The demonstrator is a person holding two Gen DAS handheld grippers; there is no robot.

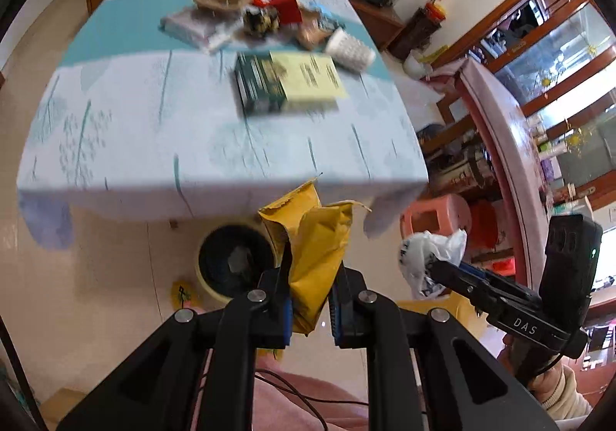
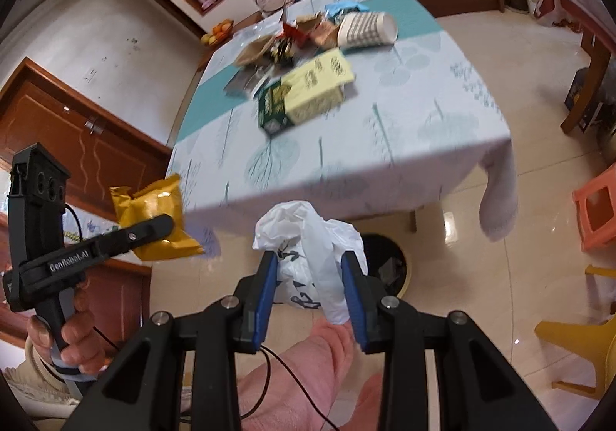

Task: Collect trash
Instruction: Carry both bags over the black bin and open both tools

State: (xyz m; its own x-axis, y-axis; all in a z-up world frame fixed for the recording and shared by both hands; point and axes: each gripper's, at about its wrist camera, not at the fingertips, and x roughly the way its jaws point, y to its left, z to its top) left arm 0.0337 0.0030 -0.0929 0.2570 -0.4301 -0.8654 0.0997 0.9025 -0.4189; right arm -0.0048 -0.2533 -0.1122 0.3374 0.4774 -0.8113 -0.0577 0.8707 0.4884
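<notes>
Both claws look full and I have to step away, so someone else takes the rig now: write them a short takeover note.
Left claw: shut on the yellow snack bag, off the table's near edge.
Right claw: shut on the white plastic bag, above the trash bin.
Trash bin sits on the floor under the table's near edge.
Done: two pieces lifted, neither dropped yet.
Left: release both into the bin, then collect the paper cup, green and yellow box and wrapper pile on the table.
</notes>
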